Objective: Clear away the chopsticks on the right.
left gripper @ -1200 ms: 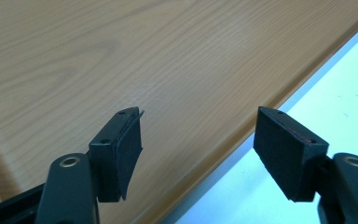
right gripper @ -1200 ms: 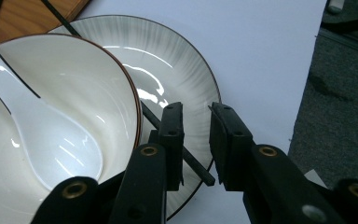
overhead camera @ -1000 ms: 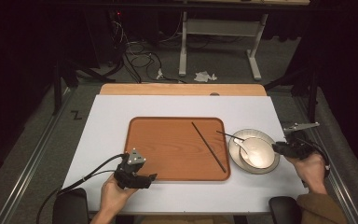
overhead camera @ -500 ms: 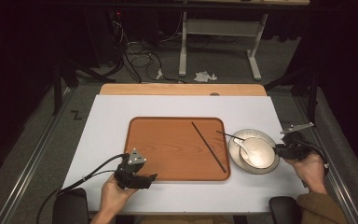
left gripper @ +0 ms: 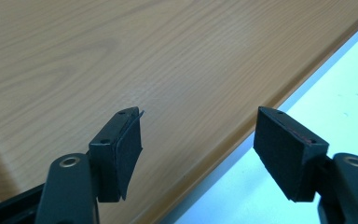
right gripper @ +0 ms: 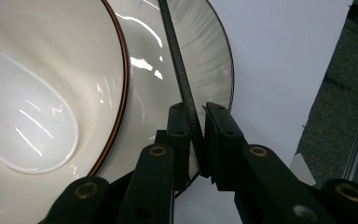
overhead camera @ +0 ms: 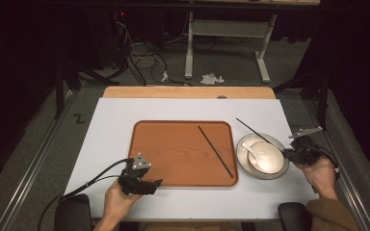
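A brown wooden tray (overhead camera: 168,149) lies mid-table with one dark chopstick (overhead camera: 215,151) lying slantwise on it. To its right a pale plate (overhead camera: 241,159) carries a white bowl (overhead camera: 270,154) with a white spoon (overhead camera: 253,156) in it. A second dark chopstick (overhead camera: 259,135) slants over the plate. My right gripper (overhead camera: 289,153) has just been closing, and its pads now press this chopstick's (right gripper: 177,60) near end; the right gripper (right gripper: 196,116) is beside the bowl (right gripper: 51,56). My left gripper (overhead camera: 159,183) is open at the tray's front edge. Nothing is between the left gripper's (left gripper: 198,140) jaws.
The white tabletop (overhead camera: 115,125) has a wooden strip along its far edge. Beyond it on the dark floor are cables, crumpled paper and a metal stand. The tray's rim (left gripper: 242,135) runs diagonally under the left gripper.
The right gripper's jaws have narrowed onto the chopstick over the plate. Both hands stay where they were.
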Demonstrator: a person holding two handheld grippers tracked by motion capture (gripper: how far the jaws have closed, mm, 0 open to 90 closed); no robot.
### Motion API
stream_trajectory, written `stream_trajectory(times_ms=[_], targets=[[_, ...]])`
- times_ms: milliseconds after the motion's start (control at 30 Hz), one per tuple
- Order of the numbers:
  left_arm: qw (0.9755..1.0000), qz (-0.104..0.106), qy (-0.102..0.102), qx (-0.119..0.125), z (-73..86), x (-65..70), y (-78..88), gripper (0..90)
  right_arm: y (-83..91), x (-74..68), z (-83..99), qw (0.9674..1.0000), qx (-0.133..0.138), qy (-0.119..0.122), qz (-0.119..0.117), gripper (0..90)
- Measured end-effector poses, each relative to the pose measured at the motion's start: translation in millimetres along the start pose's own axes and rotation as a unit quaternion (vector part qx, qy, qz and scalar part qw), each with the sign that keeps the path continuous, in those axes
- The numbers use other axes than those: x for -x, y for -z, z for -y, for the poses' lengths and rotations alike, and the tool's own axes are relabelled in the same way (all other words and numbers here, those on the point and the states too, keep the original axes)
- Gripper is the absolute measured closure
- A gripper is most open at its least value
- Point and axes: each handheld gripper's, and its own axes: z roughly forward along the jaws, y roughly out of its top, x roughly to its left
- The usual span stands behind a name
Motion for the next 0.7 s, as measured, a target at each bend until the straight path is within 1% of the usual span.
stream_trajectory(times_ms=[167,333,500,533,567,600,633,700], targets=[[1.0,-0.001,0.0,0.002,0.3,0.3,0.5,32.1,-0.2,0.4,0.7,1.0,-0.001,0.002,0.002,84.9],[1.0,-0.002,-0.001,0.003,-0.1,-0.2,1.1,32.1,-0.5,-0.4,0.2,1.0,-0.002,0.0,0.001,85.3],[1.0,-0.002,-0.001,0.006,0.4,0.2,2.4,32.1,-0.4,-1.4,0.2,1.0,0.002,0.002,0.006,86.0],[1.0,-0.003,-0.002,0.005,0.2,0.0,2.1,32.1,0.9,-1.2,-0.1,1.0,0.008,0.0,0.005,86.1],[1.0,-0.003,-0.002,0.005,0.2,0.0,2.1,32.1,0.9,-1.2,-0.1,1.0,0.008,0.0,0.005,86.1],[1.0,-0.002,-0.001,0.004,-0.1,-0.2,1.4,32.1,2.5,-0.3,0.0,0.9998,0.019,-0.005,0.0,86.1],[1.0,-0.002,-0.001,0.004,-0.1,-0.2,1.4,32.1,2.5,-0.3,0.0,0.9998,0.019,-0.005,0.0,86.1],[1.0,-0.002,-0.001,0.004,0.0,-0.2,1.7,32.1,5.5,0.9,0.3,0.9996,0.028,-0.008,-0.005,86.2]])
